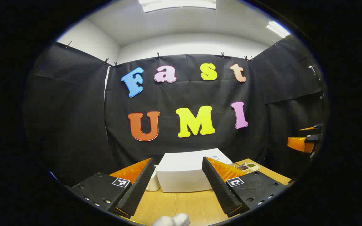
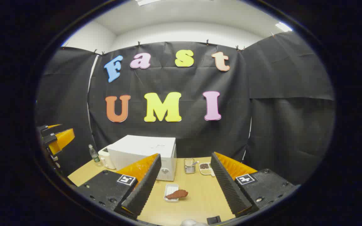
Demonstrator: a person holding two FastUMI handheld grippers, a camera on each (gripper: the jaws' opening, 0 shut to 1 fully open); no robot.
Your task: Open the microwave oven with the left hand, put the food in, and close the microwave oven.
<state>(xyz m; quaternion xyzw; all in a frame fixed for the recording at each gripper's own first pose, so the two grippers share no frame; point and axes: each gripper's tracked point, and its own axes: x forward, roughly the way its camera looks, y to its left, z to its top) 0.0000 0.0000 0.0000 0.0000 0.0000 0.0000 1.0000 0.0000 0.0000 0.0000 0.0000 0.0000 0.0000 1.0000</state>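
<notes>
Microwave oven, a white boxy appliance [image 1: 185, 171], sat toward the desk's [image 1: 181, 204] far edge, door shut. Left gripper [image 1: 178, 185] was held wide, empty, pointed straight at it, well apart; likely the nearer one for the door. Food, a brown piece on a small white tray [image 2: 173, 194], lay just ahead of the right gripper [image 2: 184, 188], also wide and empty, near the microwave's front corner.

we see a white microwave [image 2: 143, 150], door shut, on the table; brown food [image 2: 177, 194] lies on a small white tray [image 2: 169, 190] in front.
</notes>
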